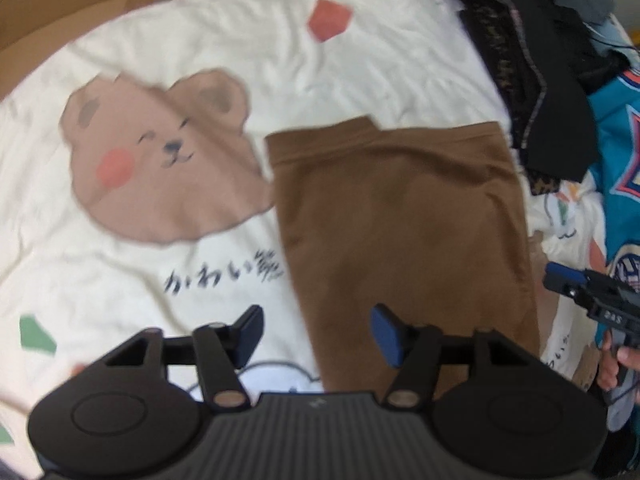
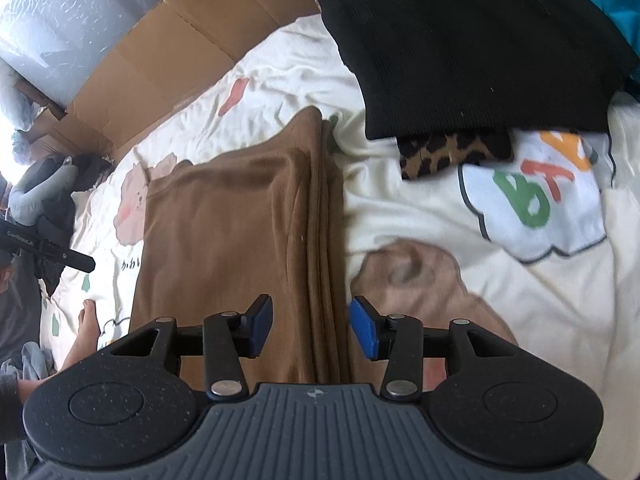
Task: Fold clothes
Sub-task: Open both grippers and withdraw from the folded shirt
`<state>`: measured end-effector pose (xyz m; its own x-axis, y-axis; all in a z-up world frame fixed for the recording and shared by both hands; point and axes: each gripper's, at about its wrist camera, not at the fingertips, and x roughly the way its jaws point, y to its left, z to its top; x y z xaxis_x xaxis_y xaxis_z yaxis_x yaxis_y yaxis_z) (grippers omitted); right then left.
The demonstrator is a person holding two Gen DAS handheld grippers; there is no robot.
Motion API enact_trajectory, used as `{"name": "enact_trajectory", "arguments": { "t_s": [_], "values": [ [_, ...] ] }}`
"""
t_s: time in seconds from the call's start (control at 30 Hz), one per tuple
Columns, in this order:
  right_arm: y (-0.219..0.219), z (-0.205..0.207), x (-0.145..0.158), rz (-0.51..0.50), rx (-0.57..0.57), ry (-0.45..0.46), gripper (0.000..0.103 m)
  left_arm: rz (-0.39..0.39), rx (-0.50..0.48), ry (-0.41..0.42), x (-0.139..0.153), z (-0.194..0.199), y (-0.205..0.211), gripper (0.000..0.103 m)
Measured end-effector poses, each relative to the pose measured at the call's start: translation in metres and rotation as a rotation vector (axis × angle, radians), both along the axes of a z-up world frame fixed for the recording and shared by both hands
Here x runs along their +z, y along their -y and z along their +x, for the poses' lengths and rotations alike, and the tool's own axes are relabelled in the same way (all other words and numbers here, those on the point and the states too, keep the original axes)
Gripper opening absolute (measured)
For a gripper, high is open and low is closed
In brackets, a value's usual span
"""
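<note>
— Grippers: left gripper (image 1: 318,334) and right gripper (image 2: 311,326) both hanging spread, pinching nothing.
— Lying just beyond: brown garment (image 1: 400,232), flat on the bear-print sheet (image 1: 180,60), layered along its right edge (image 2: 324,240).
— Sitting between folds, or resting finished; hard telling which.
— Farther right: black clothes (image 2: 472,48) piling up.
</note>
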<state>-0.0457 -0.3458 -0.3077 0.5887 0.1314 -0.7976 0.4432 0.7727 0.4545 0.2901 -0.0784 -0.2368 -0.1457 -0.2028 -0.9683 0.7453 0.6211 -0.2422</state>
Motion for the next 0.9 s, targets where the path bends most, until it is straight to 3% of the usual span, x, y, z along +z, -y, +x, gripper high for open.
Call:
{"name": "enact_trajectory", "arguments": {
  "t_s": [0.3, 0.53, 0.7, 0.8, 0.9],
  "values": [
    [0.004, 0.025, 0.01, -0.112, -0.001, -0.003, 0.05, -0.066, -0.011, -0.008, -0.013, 0.01, -0.002, 0.067],
    [0.015, 0.048, 0.028, -0.175, 0.071, -0.024, 0.05, -0.116, 0.008, 0.011, -0.03, 0.012, -0.002, 0.067],
    [0.021, 0.064, 0.017, -0.147, 0.029, -0.009, 0.05, -0.167, 0.05, 0.032, -0.039, 0.026, -0.001, 0.067],
    [0.025, 0.073, 0.008, -0.126, -0.005, 0.003, 0.05, -0.209, 0.133, 0.018, -0.041, 0.037, -0.009, 0.067],
    [0.028, 0.081, -0.002, -0.107, -0.032, 0.007, 0.05, -0.206, 0.129, 0.016, -0.045, 0.041, -0.014, 0.067]
  ]
}}
